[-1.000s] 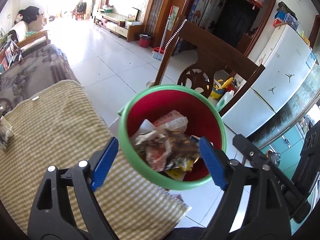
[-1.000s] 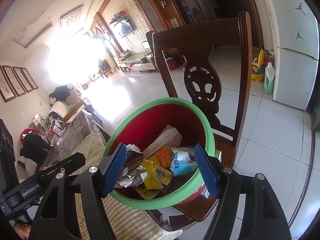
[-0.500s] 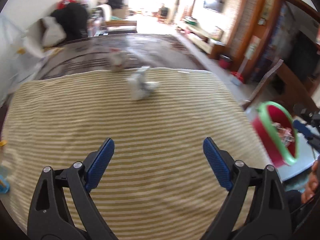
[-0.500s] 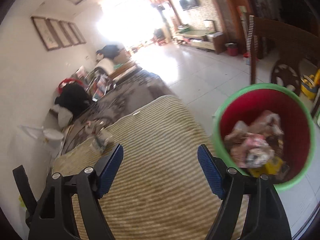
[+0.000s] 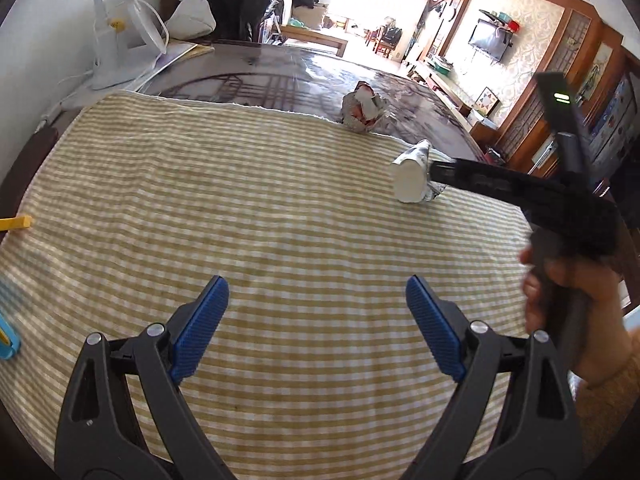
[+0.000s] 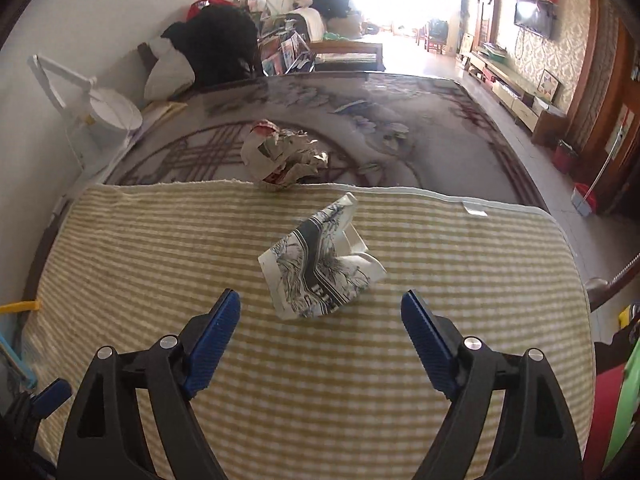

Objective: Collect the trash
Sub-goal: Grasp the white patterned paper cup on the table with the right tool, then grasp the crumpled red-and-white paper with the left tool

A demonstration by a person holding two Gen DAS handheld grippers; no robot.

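Currently both hand-held grippers are released over the table [image 5: 248,64], nothing between the blue pads.

Containers: only a sliver of the bin [image 6: 622,408] shows, at the right edge of the right wrist view — green rim, red wall. Contents can't be seen from here.

Trash on the table, two pieces:
- Printed wrapper [image 6: 320,268], white with a dark blue-grey pattern, crumpled into a peaked shape. It sits on the striped cloth [image 5: 248,216], just ahead of the right hand-held gripper [image 6: 320,340] and roughly centred between its jaws, not touching either pad. In the left wrist view it shows as a white lump [image 5: 410,178], partly behind the right tool's black body.
- Crumpled ball [image 6: 280,154] of white, silver and red packaging, further back, straddling the far edge of the cloth and the dark patterned table top. Also visible from the left side [image 5: 362,110].

Right hand-held gripper: jaws have just been opening, wide now, wrapper ahead of them, no contact.
Left hand-held gripper [image 5: 316,324]: jaws also widened a bit, now spread over bare cloth, well apart from both pieces.

A hand [image 5: 560,300] grips the right tool's handle at the right of the left wrist view.

Yellow strip [image 5: 16,223] lies at the cloth's left edge.
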